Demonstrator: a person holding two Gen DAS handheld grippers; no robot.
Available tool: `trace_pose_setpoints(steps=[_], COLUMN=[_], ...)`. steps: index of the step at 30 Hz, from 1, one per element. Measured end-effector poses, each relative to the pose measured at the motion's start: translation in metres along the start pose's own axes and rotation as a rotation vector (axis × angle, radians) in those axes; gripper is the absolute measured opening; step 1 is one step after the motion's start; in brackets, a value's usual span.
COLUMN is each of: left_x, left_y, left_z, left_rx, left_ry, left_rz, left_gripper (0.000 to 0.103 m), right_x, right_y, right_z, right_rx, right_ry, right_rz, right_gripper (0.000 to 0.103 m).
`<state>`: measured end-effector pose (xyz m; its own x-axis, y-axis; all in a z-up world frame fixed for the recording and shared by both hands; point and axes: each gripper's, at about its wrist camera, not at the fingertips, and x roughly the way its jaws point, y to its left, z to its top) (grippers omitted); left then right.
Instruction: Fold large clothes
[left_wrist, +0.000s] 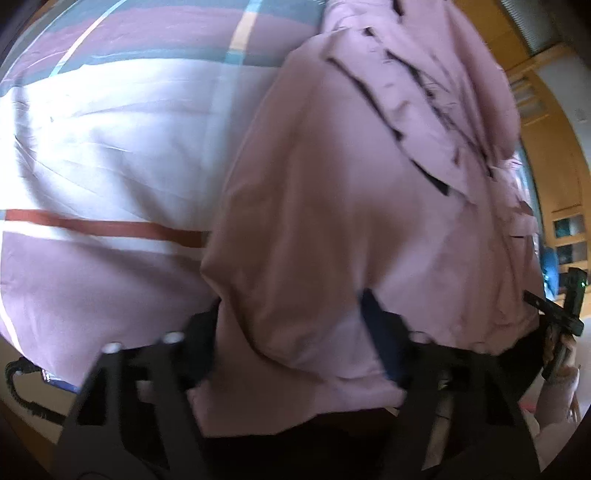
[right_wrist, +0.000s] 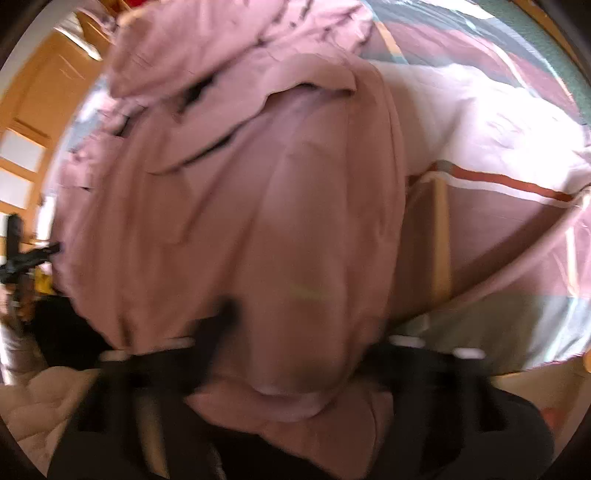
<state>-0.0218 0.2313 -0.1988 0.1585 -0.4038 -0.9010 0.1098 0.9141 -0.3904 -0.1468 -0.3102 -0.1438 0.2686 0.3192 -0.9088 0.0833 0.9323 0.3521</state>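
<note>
A pink garment (left_wrist: 351, 221) lies on the striped bed (left_wrist: 110, 147). Each hand-held gripper, left (left_wrist: 291, 332) and right (right_wrist: 295, 339), is partly closed, with a fold of it between the fingers.

Garment (left_wrist: 351, 206) lies on the bedspread (left_wrist: 110, 147), bunched, its crumpled end at 12 o'clock and its near edge at 6. In the left wrist view the bedspread spreads from 9 to 11 o'clock of the garment; wooden furniture (left_wrist: 554, 206) stands at 3. Left gripper (left_wrist: 291, 332) sits at 6 o'clock with the garment's near fold between its fingers. In the right wrist view the bedspread lies at 1 to 4 o'clock and the right gripper (right_wrist: 295, 354) at 6, with cloth between its fingers.
</note>
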Motion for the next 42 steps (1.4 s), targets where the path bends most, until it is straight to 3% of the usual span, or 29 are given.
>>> trace_pose_setpoints(steps=[2,4,6,8,13,15,16,18,19,21,22,23,24,26,28,32,34,37,39,40,42], left_x=[-0.004,-0.017,-0.03,-0.048,-0.059,-0.053,-0.044,-0.034,-0.026,-0.018,-0.016,-0.016,-0.018,-0.028,-0.047,-0.093,-0.12,-0.151,-0.153,-0.147,-0.123], left_y=[-0.002,-0.002,0.001,-0.003,-0.01,-0.003,-0.001,0.002,0.003,0.001,-0.003,-0.006,-0.009,-0.007,-0.011,-0.028,-0.036,-0.038,-0.035,-0.025,-0.011], left_z=[0.002,0.001,0.001,0.004,0.009,0.004,0.0,-0.005,-0.007,-0.006,-0.006,-0.006,-0.006,-0.004,0.001,0.026,0.052,0.11,0.161,0.201,0.259], left_rx=[-0.003,-0.016,-0.031,-0.026,0.005,0.0,-0.008,-0.02,-0.021,-0.015,-0.006,0.004,0.014,0.013,0.01,0.054,0.064,0.029,-0.06,-0.149,-0.294], left_ry=[-0.012,-0.038,-0.062,-0.107,-0.109,-0.077,-0.056,-0.031,-0.019,-0.01,-0.007,-0.006,-0.007,-0.014,-0.054,-0.204,-0.294,-0.417,-0.452,-0.46,-0.454], left_rz=[-0.025,-0.068,-0.202,-0.268,-0.265,-0.234,-0.223,-0.203,-0.183,-0.164,-0.155,-0.149,-0.139,-0.167,-0.239,-0.386,-0.456,-0.549,-0.617,-0.678,-0.73], left_gripper=[0.045,0.034,0.022,0.022,0.024,0.036,0.048,0.066,0.072,0.072,0.071,0.067,0.042,0.027,0.02,0.019,0.019,0.019,0.019,0.019,0.02], right_x=[-0.01,-0.026,-0.04,-0.055,-0.067,-0.055,-0.046,-0.028,-0.017,0.001,0.004,0.004,0.001,-0.016,-0.034,-0.079,-0.096,-0.106,-0.095,-0.08,-0.048], right_y=[-0.004,-0.003,-0.004,0.003,0.017,0.019,0.014,0.009,0.008,0.01,0.013,0.017,0.018,0.017,0.021,0.027,0.017,-0.001,-0.026,-0.042,-0.063], right_z=[0.001,0.003,0.012,0.026,0.042,0.039,0.033,0.03,0.028,0.022,0.02,0.017,0.018,0.023,0.035,0.078,0.106,0.171,0.22,0.249,0.29], right_rx=[0.027,0.034,0.049,0.046,-0.028,-0.054,-0.055,-0.019,0.003,-0.004,-0.025,-0.056,-0.067,-0.061,-0.074,-0.047,-0.01,0.117,0.276,0.394,0.551], right_ry=[-0.032,-0.101,-0.167,-0.218,-0.222,-0.195,-0.157,-0.073,-0.028,0.009,0.004,-0.005,-0.01,-0.048,-0.106,-0.302,-0.383,-0.512,-0.564,-0.576,-0.573], right_rz=[0.1,0.236,0.351,0.439,0.45,0.385,0.359,0.314,0.27,0.202,0.183,0.162,0.167,0.267,0.345,0.576,0.636,0.698,0.739,0.759,0.758], right_gripper=[0.015,0.012,0.011,0.01,0.01,0.012,0.019,0.049,0.082,0.086,0.082,0.062,0.051,0.018,0.012,0.011,0.01,0.01,0.01,0.01,0.012])
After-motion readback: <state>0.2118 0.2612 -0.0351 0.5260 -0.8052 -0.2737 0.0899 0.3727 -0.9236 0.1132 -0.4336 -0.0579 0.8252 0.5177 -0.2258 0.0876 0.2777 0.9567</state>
